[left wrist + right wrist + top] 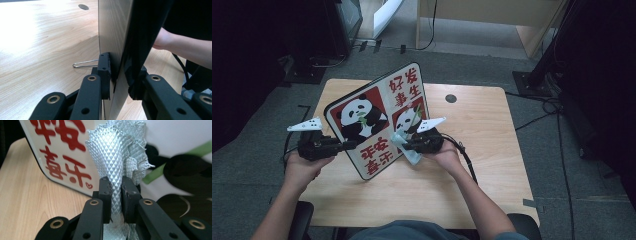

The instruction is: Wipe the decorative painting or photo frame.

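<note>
High view: a person sits at a wooden table [492, 165]. The left hand-held gripper [349, 145] pinches the left edge of a panda board [377, 120], a white panel with pandas and red characters, propped up and tilted above the table. The right hand-held gripper [408, 145] is pressed together on a pale blue cloth [404, 145], held against the board's printed face near its lower right part. To do this wiping step well, it seems best that the left grip keeps the board steady while the cloth is drawn across the face with light, even pressure, so the board does not twist or slip.

Left gripper view: the left hand-held gripper [119, 75] clamps the panda board [112, 27] edge-on, one jaw on each face. A wire clip [85, 63] lies on the table [37, 50] beyond, and a bare forearm [185, 47] crosses at right.

Right gripper view: the right hand-held gripper [115, 186] nips a fold of the quilted, diamond-patterned cloth [112, 152], which fans out above the jaws. The panda board [62, 150] stands just behind, seemingly touching the cloth.
</note>
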